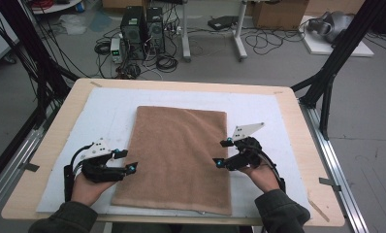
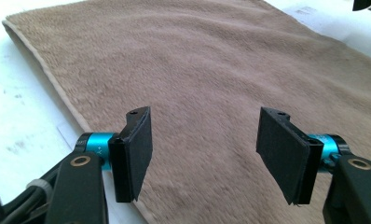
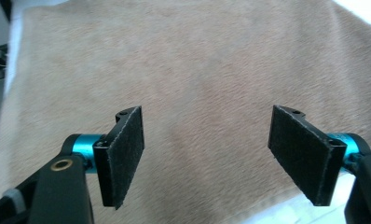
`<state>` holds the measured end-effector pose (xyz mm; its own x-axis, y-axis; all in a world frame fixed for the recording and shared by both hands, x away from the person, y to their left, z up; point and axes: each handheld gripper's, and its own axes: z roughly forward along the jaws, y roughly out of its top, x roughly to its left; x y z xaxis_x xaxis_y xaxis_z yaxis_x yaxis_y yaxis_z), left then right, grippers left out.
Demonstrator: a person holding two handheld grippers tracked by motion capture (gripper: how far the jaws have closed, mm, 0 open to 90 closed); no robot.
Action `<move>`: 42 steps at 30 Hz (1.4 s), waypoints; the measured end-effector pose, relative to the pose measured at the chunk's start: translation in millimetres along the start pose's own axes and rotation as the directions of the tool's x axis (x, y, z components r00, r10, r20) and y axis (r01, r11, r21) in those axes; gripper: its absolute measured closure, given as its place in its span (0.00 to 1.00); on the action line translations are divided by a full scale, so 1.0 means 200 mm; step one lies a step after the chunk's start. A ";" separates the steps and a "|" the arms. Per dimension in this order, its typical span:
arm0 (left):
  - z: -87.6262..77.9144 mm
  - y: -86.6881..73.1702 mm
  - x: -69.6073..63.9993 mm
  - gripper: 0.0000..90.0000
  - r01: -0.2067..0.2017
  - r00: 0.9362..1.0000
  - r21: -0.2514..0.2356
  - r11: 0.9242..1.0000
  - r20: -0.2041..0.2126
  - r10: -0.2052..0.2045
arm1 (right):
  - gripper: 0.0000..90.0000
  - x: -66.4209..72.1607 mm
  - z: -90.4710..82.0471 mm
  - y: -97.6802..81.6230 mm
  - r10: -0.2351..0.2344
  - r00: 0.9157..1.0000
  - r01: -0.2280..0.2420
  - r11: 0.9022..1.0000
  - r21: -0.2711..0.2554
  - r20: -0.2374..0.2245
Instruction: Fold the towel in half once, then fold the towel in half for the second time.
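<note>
The brown rectangular terry towel (image 1: 179, 158) is lying folded flat on the white mat (image 1: 104, 114) that is covering the light wooden table (image 1: 297, 131), and it is sitting between the two tools. The left hand-held gripper (image 1: 125, 160) is hovering at the towel's left edge with its jaws standing apart and nothing between them; in its own view the towel's hemmed border (image 2: 48, 74) is running just beside and past its left pad (image 2: 139, 149). The right hand-held gripper (image 1: 222, 153) is hanging over the towel's right edge, its jaws likewise spread wide and empty, with cloth lying under and ahead of both pads (image 3: 125, 154).

Judging from this, the main risk is sitting in the next pinch. Because the towel appears doubled, a jaw coming down may be catching only the top layer, so the fold would be opening or skewing. If one side is gripping deeper than the other, the cloth may be dragging crooked and bunching. The mat beneath could also be getting nipped along with the fabric.

How many layers the towel is holding is hard to tell, since its near edge is showing only a faint lip. The towel's near corners are lying outside both gripper views, and the cloth there is looking blurred. Whether either pad is brushing the pile cannot be told.
</note>
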<state>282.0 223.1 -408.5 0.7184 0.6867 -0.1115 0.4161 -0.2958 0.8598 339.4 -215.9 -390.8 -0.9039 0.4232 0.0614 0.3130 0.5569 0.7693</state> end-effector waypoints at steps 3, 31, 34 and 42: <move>0.01 0.04 0.01 0.39 -0.006 1.000 -0.011 1.000 -0.006 0.006 | 0.27 -0.04 0.00 0.04 0.008 1.000 -0.008 1.000 -0.002 0.018; 0.04 0.21 0.17 0.39 0.001 0.999 0.004 1.000 -0.043 -0.001 | 0.28 -0.22 -0.03 0.15 0.032 0.996 -0.033 0.999 0.009 0.078; 0.04 0.25 0.20 0.39 0.001 0.998 -0.003 1.000 -0.056 -0.001 | 0.28 -0.25 -0.04 0.17 0.040 0.995 -0.041 0.999 0.015 0.095; 0.14 0.33 0.37 0.39 0.066 0.988 0.010 0.998 -0.140 -0.064 | 0.29 -0.38 -0.02 0.23 0.067 0.984 -0.070 0.998 0.010 0.165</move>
<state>379.2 235.7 -373.8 0.6050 0.7905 -0.0952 0.4682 -0.2566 0.8456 421.7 -226.4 -357.3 -0.8204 0.5717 0.0074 0.3782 0.5330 0.7569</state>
